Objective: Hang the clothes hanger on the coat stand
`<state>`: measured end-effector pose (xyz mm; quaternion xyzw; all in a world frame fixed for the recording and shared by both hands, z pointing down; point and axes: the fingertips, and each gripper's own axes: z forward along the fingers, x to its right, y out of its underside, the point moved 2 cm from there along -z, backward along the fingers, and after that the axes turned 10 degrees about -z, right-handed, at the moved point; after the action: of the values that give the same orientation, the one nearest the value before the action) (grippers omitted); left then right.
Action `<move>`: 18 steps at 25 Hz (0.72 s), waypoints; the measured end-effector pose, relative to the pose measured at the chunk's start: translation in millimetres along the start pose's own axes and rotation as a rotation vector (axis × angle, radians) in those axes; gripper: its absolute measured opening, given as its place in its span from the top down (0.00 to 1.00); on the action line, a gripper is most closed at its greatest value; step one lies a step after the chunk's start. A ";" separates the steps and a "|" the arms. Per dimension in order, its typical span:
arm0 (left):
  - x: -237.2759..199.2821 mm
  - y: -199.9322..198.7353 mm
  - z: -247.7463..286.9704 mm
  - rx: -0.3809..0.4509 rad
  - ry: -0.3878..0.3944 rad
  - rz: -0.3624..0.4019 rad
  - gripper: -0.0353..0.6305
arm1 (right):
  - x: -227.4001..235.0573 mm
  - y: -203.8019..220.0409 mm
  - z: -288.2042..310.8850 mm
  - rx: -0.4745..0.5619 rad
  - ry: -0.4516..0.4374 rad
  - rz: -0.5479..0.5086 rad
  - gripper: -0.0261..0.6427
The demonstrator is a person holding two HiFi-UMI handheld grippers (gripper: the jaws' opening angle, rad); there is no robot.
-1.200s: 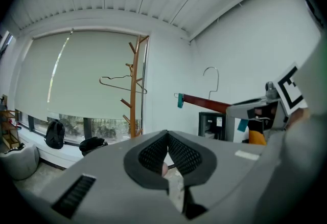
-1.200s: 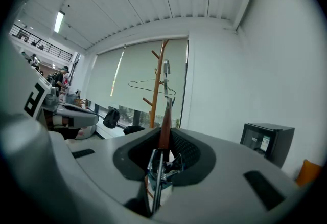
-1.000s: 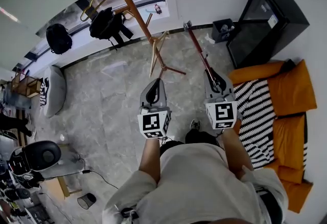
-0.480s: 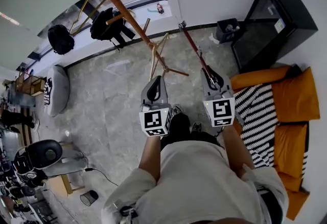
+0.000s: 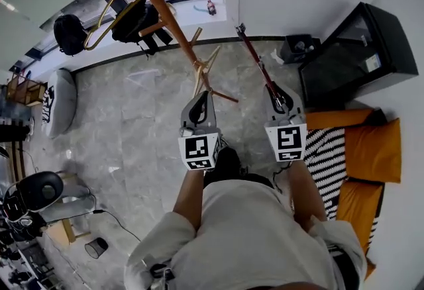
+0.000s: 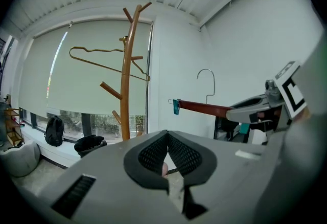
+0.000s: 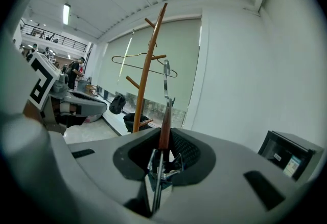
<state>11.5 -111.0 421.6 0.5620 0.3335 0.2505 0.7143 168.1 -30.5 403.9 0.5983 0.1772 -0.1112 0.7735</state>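
The wooden coat stand (image 5: 169,14) rises ahead of me, and a gold wire hanger (image 5: 99,24) hangs on one of its pegs. My right gripper (image 5: 275,91) is shut on the end of a red-brown wooden clothes hanger (image 5: 255,63) that points forward, to the right of the stand's base. In the right gripper view the hanger's bar (image 7: 165,115) sits between the pads of the right gripper (image 7: 164,141), with its metal hook (image 7: 165,74) beside the stand (image 7: 148,74). My left gripper (image 5: 204,100) is shut and holds nothing. Its view shows the stand (image 6: 126,80) and the held hanger (image 6: 202,109).
A black cabinet (image 5: 358,50) and a small bin (image 5: 298,47) stand against the right wall. An orange sofa (image 5: 371,149) with a striped blanket (image 5: 328,156) is at my right. Black bags (image 5: 136,20) lie by the window behind the stand, and a cushion (image 5: 53,106) lies at left.
The person has moved a little closer to the coat stand and the view has shifted. Both grippers stay out front, and the right one keeps its hold on the hanger.
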 end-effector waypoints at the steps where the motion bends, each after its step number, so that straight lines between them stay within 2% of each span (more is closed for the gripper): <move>1: -6.7 -0.2 9.4 -0.005 -0.003 -0.009 0.93 | 2.3 -1.2 14.2 -0.012 -0.011 -0.018 0.88; 7: -45.8 3.5 47.9 -0.030 -0.021 -0.052 0.93 | 1.3 4.4 83.6 -0.100 -0.062 -0.105 0.88; 13: -75.0 9.5 65.6 -0.051 -0.036 -0.076 0.93 | -11.8 7.1 126.0 -0.152 -0.097 -0.168 0.88; 18: -85.2 22.3 76.2 -0.078 -0.047 -0.087 0.93 | -11.3 17.1 152.6 -0.221 -0.088 -0.295 0.88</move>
<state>14.1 -216.5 470.9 0.5244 0.3308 0.2188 0.7535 185.9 -173.8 457.4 0.4718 0.2403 -0.2292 0.8168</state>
